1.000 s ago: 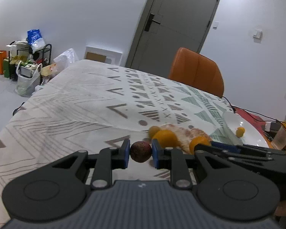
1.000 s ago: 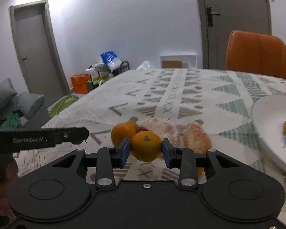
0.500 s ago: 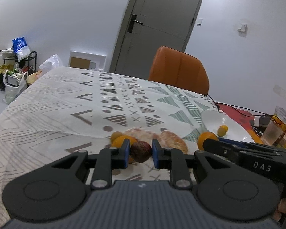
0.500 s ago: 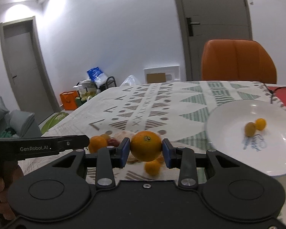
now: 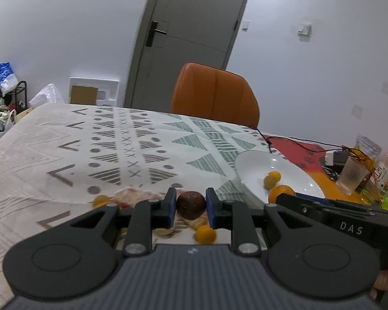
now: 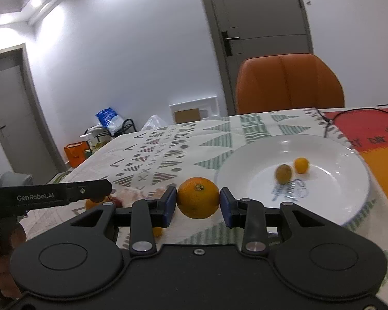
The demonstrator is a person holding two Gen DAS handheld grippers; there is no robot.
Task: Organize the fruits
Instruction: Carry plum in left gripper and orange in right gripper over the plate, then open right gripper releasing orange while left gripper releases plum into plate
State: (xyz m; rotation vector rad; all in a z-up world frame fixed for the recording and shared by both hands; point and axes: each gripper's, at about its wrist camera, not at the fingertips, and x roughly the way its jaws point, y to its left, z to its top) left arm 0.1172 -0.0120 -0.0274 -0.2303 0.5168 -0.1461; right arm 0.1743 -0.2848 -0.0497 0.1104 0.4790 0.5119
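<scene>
left claw (image 5: 191, 208): it's clamping down on a dark brown wrinkly fruit (image 5: 191, 204), both blue pads pressing on it, and carrying it above the desk just short of the white plate

right claw (image 6: 198, 201): it's squeezing an orange (image 6: 198, 197), pads snug on both sides, and holding it up right beside the near-left rim of the white plate

white plate (image 6: 251, 165): it's sitting on the desk with two small fruits in it, a yellow-orange one (image 6: 301, 165) and a greenish-brown one (image 6: 283, 173) touching or nearly touching, can't really tell since it's blurry

loose fruit: a pile of peeled citrus (image 5: 139, 195) and a few small orange fruits are lying on the cloth left of the plate; one little orange one (image 5: 205, 234) is showing under the left claw

desk (image 5: 64, 139): it's wearing a whitish cloth with grey and green triangles, dots and crosses; past the plate a red and orange cloth (image 6: 370, 129) is taking over, with a black cable (image 5: 292, 139) running across it

right of the plate: a clear plastic cup (image 5: 351, 175) and some bottles are crowding the far right edge

behind the plate: an orange chair (image 6: 288, 82) is standing at the desk, with a grey door (image 5: 191, 25) behind it in a plain white wall

far left of the plate: a black rack (image 6: 116, 129) with bags and an orange box (image 6: 75, 152) are sitting on the floor by the wall
</scene>
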